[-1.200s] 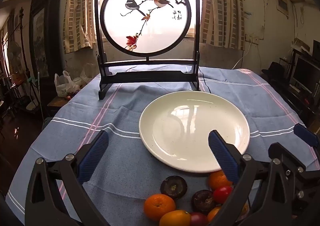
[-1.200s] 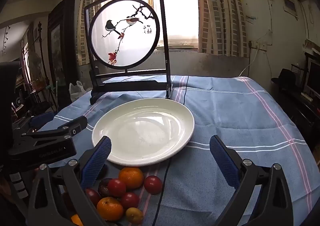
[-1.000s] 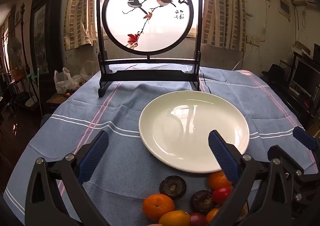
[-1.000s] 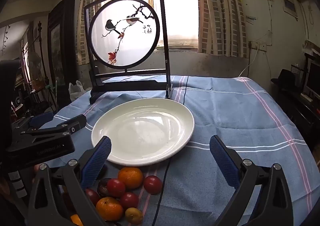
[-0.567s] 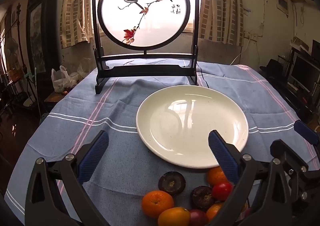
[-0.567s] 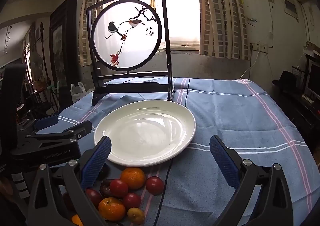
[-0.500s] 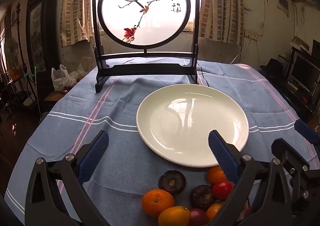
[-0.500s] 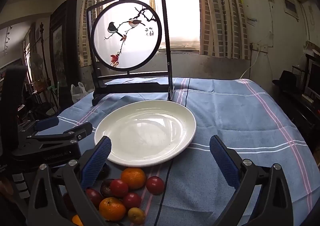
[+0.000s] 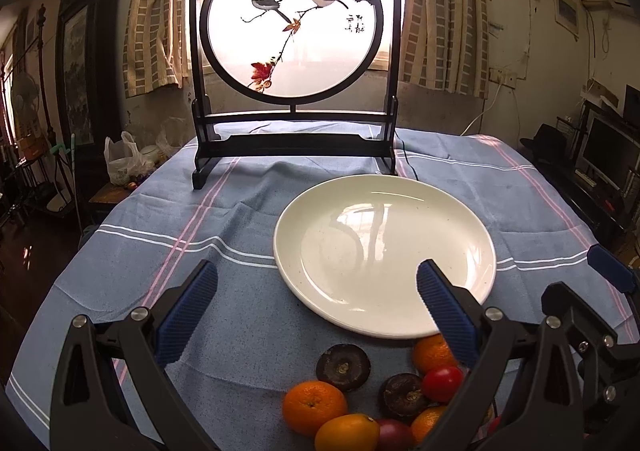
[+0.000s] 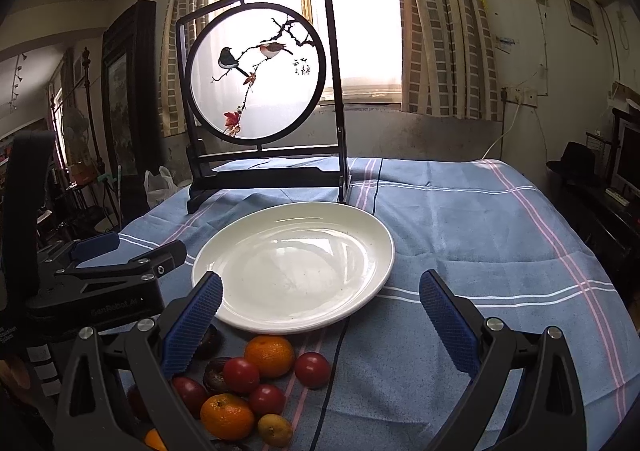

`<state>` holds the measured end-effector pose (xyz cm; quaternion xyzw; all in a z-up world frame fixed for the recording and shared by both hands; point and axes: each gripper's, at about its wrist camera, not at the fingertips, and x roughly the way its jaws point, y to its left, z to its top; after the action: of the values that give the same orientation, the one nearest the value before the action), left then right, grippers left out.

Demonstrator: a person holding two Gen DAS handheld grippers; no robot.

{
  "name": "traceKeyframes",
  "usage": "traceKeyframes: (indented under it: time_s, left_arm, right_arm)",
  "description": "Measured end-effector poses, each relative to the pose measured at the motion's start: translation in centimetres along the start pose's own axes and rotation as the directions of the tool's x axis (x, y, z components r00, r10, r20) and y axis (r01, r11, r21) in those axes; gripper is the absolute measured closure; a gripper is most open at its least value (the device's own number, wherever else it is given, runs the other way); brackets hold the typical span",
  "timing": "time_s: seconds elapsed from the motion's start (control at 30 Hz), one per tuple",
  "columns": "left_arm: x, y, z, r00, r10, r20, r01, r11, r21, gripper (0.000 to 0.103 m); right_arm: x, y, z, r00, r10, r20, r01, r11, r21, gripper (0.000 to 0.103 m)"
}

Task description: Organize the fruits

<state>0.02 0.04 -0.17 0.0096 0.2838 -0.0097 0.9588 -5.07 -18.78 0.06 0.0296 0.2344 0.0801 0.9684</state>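
A white plate (image 9: pixel 476 235) lies bare on the blue tablecloth; it also shows in the right wrist view (image 10: pixel 376 247). A pile of fruit sits at its near edge: oranges (image 9: pixel 314 407) (image 10: pixel 269 356), red tomatoes (image 9: pixel 442 384) (image 10: pixel 312 370) and dark round fruits (image 9: pixel 343 361). My left gripper (image 9: pixel 316 309) is open and empty, hovering above the pile. My right gripper (image 10: pixel 320 313) is open and empty, above the pile's right side. The left gripper's body (image 10: pixel 104 283) shows at the left of the right wrist view.
A black-framed round screen painted with birds (image 9: pixel 294 35) (image 10: pixel 256 71) stands at the table's far side. A thin black cord (image 10: pixel 336 351) runs across the cloth past the plate. Furniture and a monitor (image 9: pixel 608 155) stand to the right of the table.
Both grippers have shifted slightly, so the view drifts a little. Jaws stay open and empty. The fruit and plate have not moved.
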Motion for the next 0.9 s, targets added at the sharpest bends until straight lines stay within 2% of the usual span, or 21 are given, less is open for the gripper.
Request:
traceKeyframes:
  time_s: [0.17, 0.33, 0.5, 0.57, 0.7, 0.8, 0.9]
  left_arm:
    - [-0.1, -0.6, -0.3, 1.0, 0.011, 0.013, -0.011, 0.999, 0.041, 0.005]
    - [-0.4, -0.5, -0.3, 1.0, -0.002, 0.025, 0.001, 0.999, 0.04, 0.005]
    - [-0.5, -0.6, -0.3, 0.999, -0.023, 0.03, 0.021, 0.999, 0.046, 0.005]
    - [-0.9, -0.5, -0.2, 0.999, -0.044, 0.027, 0.042, 0.997, 0.058, 0.005]
    - [-3.3, 0.8, -0.7, 0.995, -0.083, 0.048, 0.078, 0.993, 0.094, 0.005]
    - [-4.8, 2.1, -2.3, 0.995, -0.103, 0.014, 0.1, 0.983, 0.152, 0.005]
    - [-6.0, 3.4, -4.5, 0.99, -0.129, -0.052, 0.136, 0.972, 0.194, 0.005]
  right_arm:
    - [0.2, 0.2, 0.0, 0.999, 0.035, -0.02, -0.035, 0.999, -0.011, 0.004]
    - [-0.1, 0.2, 0.0, 0.998, 0.065, 0.003, -0.065, 0.998, 0.004, 0.004]
    - [0.7, -0.7, 0.2, 0.994, 0.089, -0.058, -0.085, 0.994, 0.067, 0.004]
    - [0.9, -0.7, 0.2, 0.99, 0.097, -0.099, -0.091, 0.994, 0.064, 0.004]
    - [-1.0, -0.3, 0.2, 0.987, 0.126, -0.105, -0.123, 0.992, 0.026, 0.004]
    - [-3.1, -0.4, -1.0, 0.975, 0.158, -0.157, -0.162, 0.987, -0.017, 0.004]
    - [-5.4, -0.6, -2.9, 0.95, 0.193, -0.247, -0.211, 0.976, -0.05, 0.004]
